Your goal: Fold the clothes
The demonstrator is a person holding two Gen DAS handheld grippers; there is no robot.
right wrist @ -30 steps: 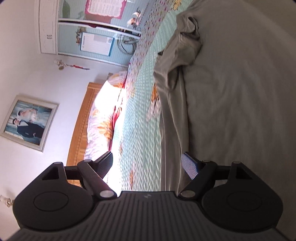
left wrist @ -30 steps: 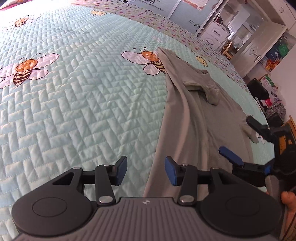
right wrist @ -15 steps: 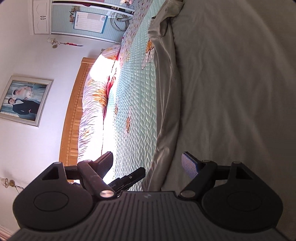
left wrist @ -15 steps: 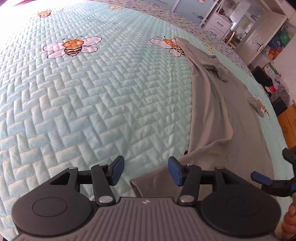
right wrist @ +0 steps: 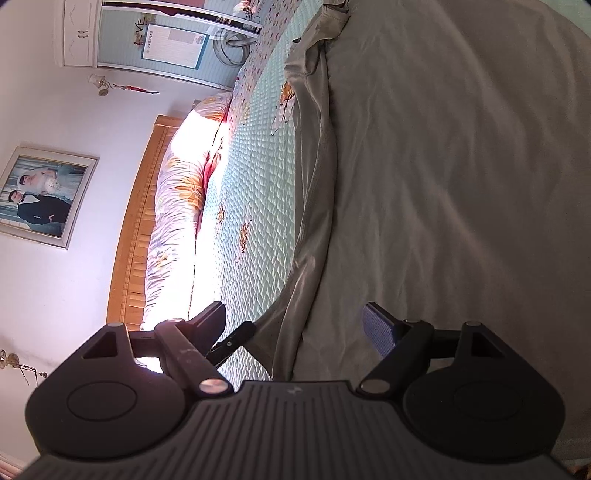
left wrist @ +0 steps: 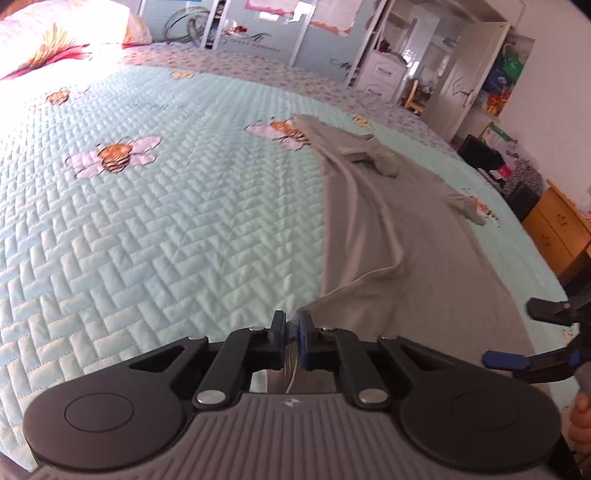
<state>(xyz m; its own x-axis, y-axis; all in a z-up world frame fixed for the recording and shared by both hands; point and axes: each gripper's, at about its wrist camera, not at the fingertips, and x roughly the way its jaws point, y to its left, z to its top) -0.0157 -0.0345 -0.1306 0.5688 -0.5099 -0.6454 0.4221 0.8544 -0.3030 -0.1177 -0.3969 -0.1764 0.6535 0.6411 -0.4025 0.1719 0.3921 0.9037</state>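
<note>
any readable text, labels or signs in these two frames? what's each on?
"LOVE": large letters on the blue wall panel, right wrist view, only partly in frame.
Script lettering on the blue wall panels, left wrist view: too blurred to read.
White poster by the cabinet: print too small to read.
Small emblem on each gripper body: a mark, not letters.

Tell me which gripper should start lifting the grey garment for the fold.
Left. The left gripper has just closed and is pinching the near corner of the grey garment, so it could probably lift at once. The right gripper hangs open over the cloth, gripping nothing.
</note>
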